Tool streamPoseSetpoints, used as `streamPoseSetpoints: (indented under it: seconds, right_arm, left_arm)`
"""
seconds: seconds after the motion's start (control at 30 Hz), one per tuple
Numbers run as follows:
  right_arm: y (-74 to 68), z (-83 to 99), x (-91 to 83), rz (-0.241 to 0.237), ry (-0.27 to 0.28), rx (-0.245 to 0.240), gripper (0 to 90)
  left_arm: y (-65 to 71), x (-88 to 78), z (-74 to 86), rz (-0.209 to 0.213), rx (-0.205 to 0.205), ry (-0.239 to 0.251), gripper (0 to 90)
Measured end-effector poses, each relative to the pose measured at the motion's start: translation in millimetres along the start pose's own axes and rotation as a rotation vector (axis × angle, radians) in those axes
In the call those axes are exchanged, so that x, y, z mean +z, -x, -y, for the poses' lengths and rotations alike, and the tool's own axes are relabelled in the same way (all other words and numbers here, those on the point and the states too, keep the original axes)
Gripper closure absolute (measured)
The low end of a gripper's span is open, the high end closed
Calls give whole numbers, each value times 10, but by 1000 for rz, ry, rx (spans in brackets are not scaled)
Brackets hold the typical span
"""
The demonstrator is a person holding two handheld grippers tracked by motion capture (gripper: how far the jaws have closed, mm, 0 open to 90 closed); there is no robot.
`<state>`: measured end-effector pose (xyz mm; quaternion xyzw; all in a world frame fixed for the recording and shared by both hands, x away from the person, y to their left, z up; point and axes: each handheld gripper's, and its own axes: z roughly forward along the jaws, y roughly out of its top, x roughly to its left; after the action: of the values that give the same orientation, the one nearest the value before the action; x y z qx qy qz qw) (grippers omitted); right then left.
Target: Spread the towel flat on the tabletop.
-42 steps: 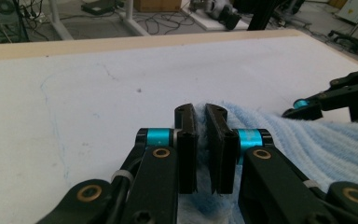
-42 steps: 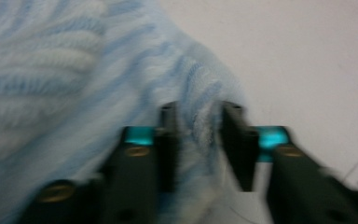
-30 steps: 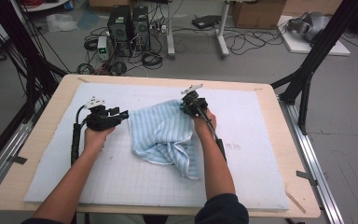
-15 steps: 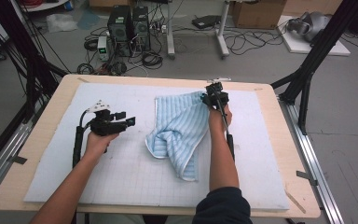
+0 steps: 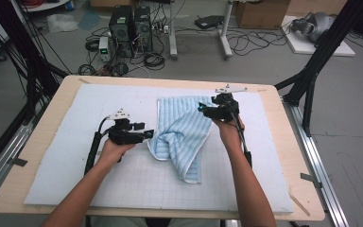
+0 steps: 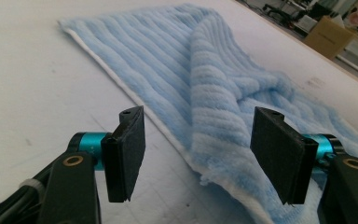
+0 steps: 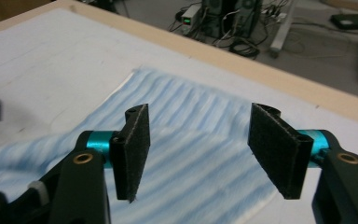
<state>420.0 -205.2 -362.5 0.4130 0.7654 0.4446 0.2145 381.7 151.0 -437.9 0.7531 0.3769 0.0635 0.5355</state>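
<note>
A light blue striped towel lies rumpled on the white mat, its far part spread flat and a fold running toward the near side. My left gripper is open at the towel's left edge. In the left gripper view the towel lies just past the left gripper, whose pads do not press on it; its jaws have widened a little. My right gripper hovers at the towel's far right corner. Its jaws have just been opening, and the right gripper holds nothing above the towel.
A white gridded mat covers most of the wooden table. Beyond the far edge, computer towers and cables sit on the floor. Black frame legs stand at the right side. Bare mat extends left and near.
The right gripper carried a towel corner toward the far right, spreading the cloth, then opened and let it go. The left gripper slid right to the towel's edge.
</note>
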Motion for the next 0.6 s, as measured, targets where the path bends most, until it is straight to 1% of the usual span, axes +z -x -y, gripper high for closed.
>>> streamPoseSetpoints:
  seconds: [0.03,0.07,0.13,0.17,0.2,0.23,0.27,0.3,0.33,0.37,0.4,0.43,0.47,0.5,0.53,0.57,0.6]
  right_arm:
    - [-22,56,-39,-28,-8,5,345]
    - [-22,56,-39,-28,-8,5,345]
    - [-80,192,-125,-63,-8,-15,350]
    - [-116,274,-164,-79,-10,-16,361]
    - [-174,445,-212,-105,-12,-24,381]
    - [-174,445,-212,-105,-12,-24,381]
    - [-217,610,-227,-127,-25,0,384]
    - [-217,610,-227,-127,-25,0,384]
    - [-242,740,-212,-126,-54,41,432]
    - [-251,765,-193,-132,-80,45,431]
    - [-256,767,-185,-132,-96,29,433]
    - [-263,765,-192,-126,-93,28,441]
    - [-257,760,-198,-130,-82,35,456]
    - [-253,757,-206,-138,-73,50,468]
    - [-246,756,-210,-139,-69,51,501]
    - [-247,757,-216,-136,-78,60,542]
    - [-247,760,-215,-149,-84,70,569]
  left_arm:
    - [0,0,0,0,0,0,355]
    - [19,10,14,9,14,-18,355]
    - [55,39,38,19,25,-48,355]
    - [70,58,48,22,27,-64,355]
    - [100,101,69,16,52,-97,379]
    - [100,101,69,16,52,-97,423]
    - [116,125,83,1,77,-120,530]
    - [127,149,100,-14,107,-159,530]
    - [134,184,121,-47,123,-194,764]
    - [123,171,111,-51,118,-182,825]
    - [123,171,111,-51,118,-182,844]
    - [110,155,101,-59,97,-159,849]
    - [57,101,75,-79,69,-118,850]
    - [23,62,61,-91,68,-102,850]
    - [-17,16,46,-108,69,-82,850]
    - [-58,-27,37,-119,61,-65,850]
    - [-58,-27,37,-119,61,-65,849]
